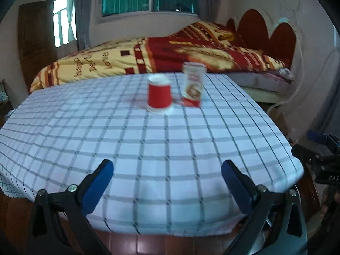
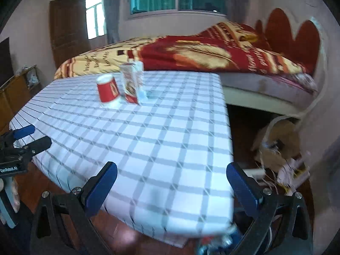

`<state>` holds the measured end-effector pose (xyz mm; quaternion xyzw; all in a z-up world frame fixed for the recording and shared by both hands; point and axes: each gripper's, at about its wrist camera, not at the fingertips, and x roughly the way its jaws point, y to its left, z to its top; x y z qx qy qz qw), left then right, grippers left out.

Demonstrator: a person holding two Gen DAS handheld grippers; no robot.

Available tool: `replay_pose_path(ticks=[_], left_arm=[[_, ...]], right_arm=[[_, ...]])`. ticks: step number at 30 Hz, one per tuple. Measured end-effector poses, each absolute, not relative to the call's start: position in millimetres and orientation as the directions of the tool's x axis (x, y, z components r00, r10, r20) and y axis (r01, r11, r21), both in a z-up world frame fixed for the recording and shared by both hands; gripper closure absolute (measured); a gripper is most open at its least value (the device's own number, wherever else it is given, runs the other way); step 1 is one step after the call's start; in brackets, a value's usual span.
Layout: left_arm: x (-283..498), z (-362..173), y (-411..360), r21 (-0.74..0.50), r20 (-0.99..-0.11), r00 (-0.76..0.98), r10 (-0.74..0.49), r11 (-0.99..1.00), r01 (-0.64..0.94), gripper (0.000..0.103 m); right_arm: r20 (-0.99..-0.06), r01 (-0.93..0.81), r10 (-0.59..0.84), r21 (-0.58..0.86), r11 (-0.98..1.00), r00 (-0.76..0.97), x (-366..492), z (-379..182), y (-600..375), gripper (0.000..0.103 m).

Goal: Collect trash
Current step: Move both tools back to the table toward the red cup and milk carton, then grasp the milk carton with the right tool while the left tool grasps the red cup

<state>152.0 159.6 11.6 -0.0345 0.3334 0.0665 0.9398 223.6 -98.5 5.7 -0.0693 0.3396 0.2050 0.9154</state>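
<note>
Both wrist views face a counter (image 1: pixel 148 148) covered by a white cloth with a grey check, with a bed (image 1: pixel 148 55) under a red-and-yellow quilt behind it. Left claw (image 1: pixel 167 182): blue-padded fingers spread wide over the near edge of the counter, holding nothing. Right claw (image 2: pixel 171 186): likewise wide and empty, above the near right corner of the counter. The trash stands together toward the far side of the counter, well apart from both claws: a red paper cup (image 1: pixel 159 96) placed upside down, and just beside it an upright red-and-white carton (image 1: pixel 193 84) (its printing is too blurred to read). In the right wrist view the cup shows a small pale emblem, also illegible. Legible writing: "CenRobot.AI" on the left claw's body at the left margin of the right wrist view; "DAS" on the right claw's body at the right margin of the left wrist view; the quilt's cursive script includes "love".
</note>
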Motion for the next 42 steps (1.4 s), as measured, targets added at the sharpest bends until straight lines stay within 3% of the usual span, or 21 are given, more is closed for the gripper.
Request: replay_pose_path(ticks=[6, 9, 14, 17, 22, 23, 24, 25, 26, 38, 41, 42], left_arm=[[189, 9, 184, -0.01, -0.628, 0.768, 0.128, 0.985, -0.173, 0.009], [205, 4, 197, -0.014, -0.633, 0.763, 0.134, 0.983, -0.184, 0.01], [230, -8, 213, -0.02, -0.646, 0.751, 0.139, 0.98, -0.199, 0.01], [248, -14, 222, -0.023, -0.656, 0.741, 0.144, 0.977, -0.211, 0.011], [267, -18, 232, -0.025, -0.668, 0.728, 0.152, 0.974, -0.225, 0.012], [270, -19, 233, -0.023, -0.671, 0.726, 0.15, 0.974, -0.223, 0.012], [273, -20, 232, -0.026, -0.673, 0.725, 0.146, 0.975, -0.22, 0.012], [276, -21, 232, -0.031, -0.675, 0.724, 0.14, 0.976, -0.217, 0.012], [279, -22, 230, -0.041, -0.676, 0.725, 0.128, 0.977, -0.211, 0.012], [321, -19, 199, -0.08, -0.658, 0.749, 0.079, 0.981, -0.175, 0.022], [330, -24, 197, -0.075, -0.672, 0.737, 0.073, 0.983, -0.166, 0.035], [332, -26, 198, -0.085, -0.682, 0.729, 0.054, 0.985, -0.152, 0.044]], right_arm=[[-0.646, -0.477, 0.38, 0.028, 0.878, 0.662, 274, 8, -48, 0.001], [-0.653, -0.513, 0.405, 0.029, 0.858, 0.64, 306, 5, -24, 0.009], [-0.668, -0.559, 0.431, 0.026, 0.828, 0.607, 359, -5, 10, 0.012], [-0.682, -0.59, 0.453, 0.04, 0.806, 0.574, 389, -13, 28, 0.024], [-0.7, -0.67, 0.503, 0.047, 0.741, 0.507, 428, -32, 60, 0.025], [-0.7, -0.674, 0.502, 0.04, 0.737, 0.507, 432, -34, 64, 0.031], [-0.706, -0.685, 0.509, 0.046, 0.727, 0.493, 438, -38, 67, 0.053], [-0.715, -0.7, 0.522, 0.065, 0.712, 0.465, 441, -42, 69, 0.063], [-0.717, -0.703, 0.521, 0.061, 0.709, 0.463, 443, -43, 70, 0.066], [-0.724, -0.573, 0.39, -0.008, 0.819, 0.569, 446, -38, 21, 0.067], [-0.728, -0.561, 0.381, -0.005, 0.828, 0.57, 448, -38, 12, 0.067], [-0.73, -0.555, 0.379, -0.001, 0.832, 0.569, 447, -37, 8, 0.067]])
